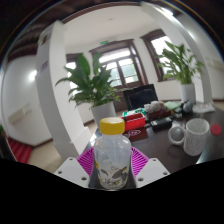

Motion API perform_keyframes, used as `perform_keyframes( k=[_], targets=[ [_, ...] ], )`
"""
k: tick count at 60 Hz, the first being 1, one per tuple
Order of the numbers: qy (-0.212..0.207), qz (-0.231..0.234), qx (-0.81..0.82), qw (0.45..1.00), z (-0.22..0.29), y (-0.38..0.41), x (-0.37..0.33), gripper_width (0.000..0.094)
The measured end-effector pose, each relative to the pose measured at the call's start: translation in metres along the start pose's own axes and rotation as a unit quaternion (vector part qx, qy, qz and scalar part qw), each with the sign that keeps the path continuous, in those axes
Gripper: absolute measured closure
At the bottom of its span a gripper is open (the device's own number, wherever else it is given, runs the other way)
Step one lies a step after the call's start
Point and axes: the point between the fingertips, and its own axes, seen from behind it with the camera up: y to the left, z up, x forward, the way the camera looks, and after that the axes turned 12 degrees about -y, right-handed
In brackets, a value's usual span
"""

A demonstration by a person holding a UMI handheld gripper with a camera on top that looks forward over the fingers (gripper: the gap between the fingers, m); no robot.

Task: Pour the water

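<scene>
A clear plastic water bottle with a yellow cap stands upright between my gripper's fingers. Both magenta pads press on its sides, so the gripper is shut on it. The bottle is held above the table, and its base is hidden below the fingers. A white mug stands on the table beyond the fingers, to the right.
A dark table carries a red box, a dark container and other small items. Leafy potted plants stand behind it, with windows and a white pillar beyond. A second pale cup sits at the far right.
</scene>
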Motion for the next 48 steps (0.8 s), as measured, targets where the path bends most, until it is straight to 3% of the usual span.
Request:
perform_keyframes(
  k=[10,20,30,48],
  targets=[
    [-0.026,-0.044,0.194,0.98,0.017,-0.013,0.004,0.0474],
    [-0.067,-0.073,0.38,0.92,0.065,-0.034,0.002,0.0474],
    [-0.1,-0.087,0.527,0.839,0.104,-0.058,-0.001,0.0474],
    [-0.17,-0.104,0.717,0.668,0.125,-0.095,-0.021,0.0474]
  ],
)
